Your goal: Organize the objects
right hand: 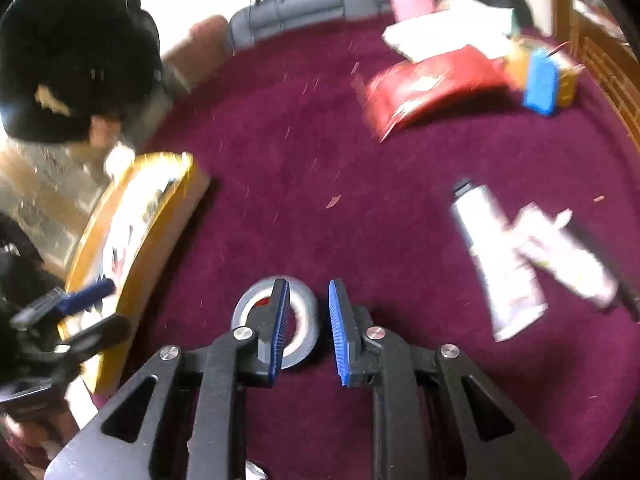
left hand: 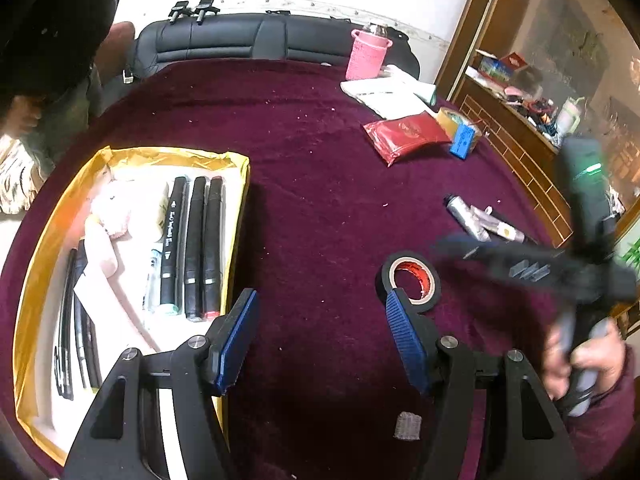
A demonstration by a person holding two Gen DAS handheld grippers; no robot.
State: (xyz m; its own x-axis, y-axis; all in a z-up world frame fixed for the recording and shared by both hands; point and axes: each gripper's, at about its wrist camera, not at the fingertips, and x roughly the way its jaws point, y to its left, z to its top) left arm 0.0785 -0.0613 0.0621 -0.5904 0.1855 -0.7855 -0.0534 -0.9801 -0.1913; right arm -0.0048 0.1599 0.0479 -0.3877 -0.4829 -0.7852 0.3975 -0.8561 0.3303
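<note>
A yellow-rimmed box [left hand: 240, 184] on the left holds black markers [left hand: 200, 240] and other small items. A black tape roll [left hand: 408, 276] lies on the maroon cloth. My left gripper [left hand: 320, 304] is open and empty, between the box and the roll. My right gripper [right hand: 308, 292] is partly open and hangs over the tape roll [right hand: 308, 344], its left finger across the ring; nothing is held. It appears blurred in the left wrist view [left hand: 520, 264]. Silver and white tubes [left hand: 476, 220] lie at the right, also in the right wrist view [right hand: 500, 264].
A red packet [left hand: 408, 136], a brown tape roll with a blue box [left hand: 462, 132], white papers [left hand: 384, 92] and a pink bottle [left hand: 366, 56] sit at the far right. A black sofa [left hand: 240, 40] lies behind the table. A wooden cabinet [left hand: 520, 128] stands right.
</note>
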